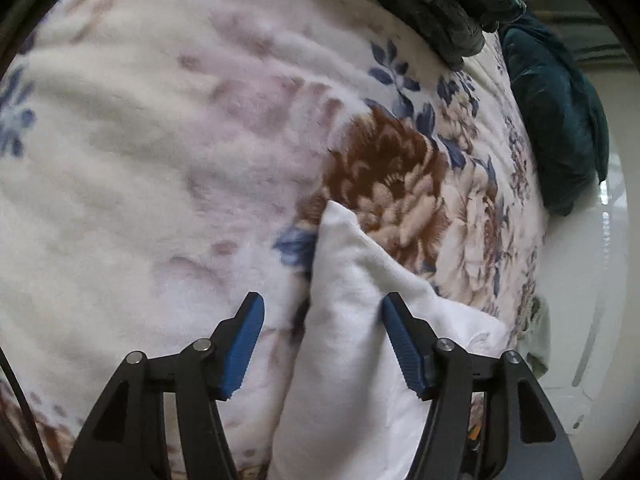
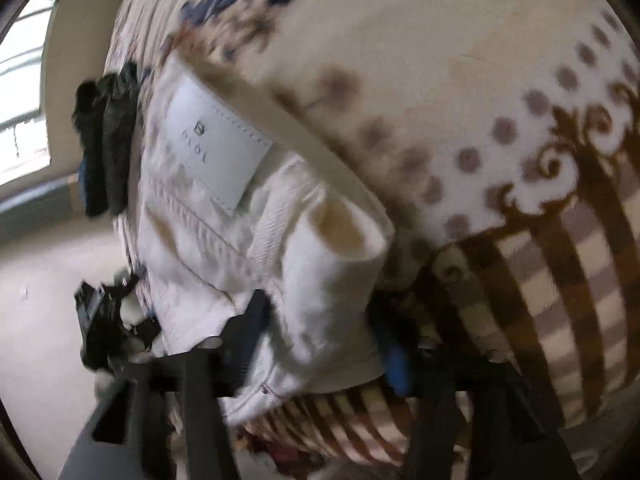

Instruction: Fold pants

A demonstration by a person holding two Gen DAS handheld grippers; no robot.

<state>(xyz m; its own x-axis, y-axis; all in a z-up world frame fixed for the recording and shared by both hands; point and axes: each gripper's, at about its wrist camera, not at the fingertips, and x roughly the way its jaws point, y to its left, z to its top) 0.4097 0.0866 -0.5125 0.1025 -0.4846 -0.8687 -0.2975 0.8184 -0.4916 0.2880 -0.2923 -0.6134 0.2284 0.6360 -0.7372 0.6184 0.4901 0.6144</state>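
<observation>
A flowered blanket (image 1: 160,160) covers the bed. White pants (image 2: 248,248) lie folded toward its seven o'clock edge, label up. The left gripper (image 1: 322,344) gapes around a corner, pads clear. The blurred right gripper (image 2: 320,340) straddles the waistband; grip unclear.

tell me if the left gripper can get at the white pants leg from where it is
Probably yes. The left gripper is open, and the folded white pants leg already lies between its fingers on the flowered blanket. The right-hand finger is at the cloth, the other apart from it. Nothing blocks the way.
</observation>
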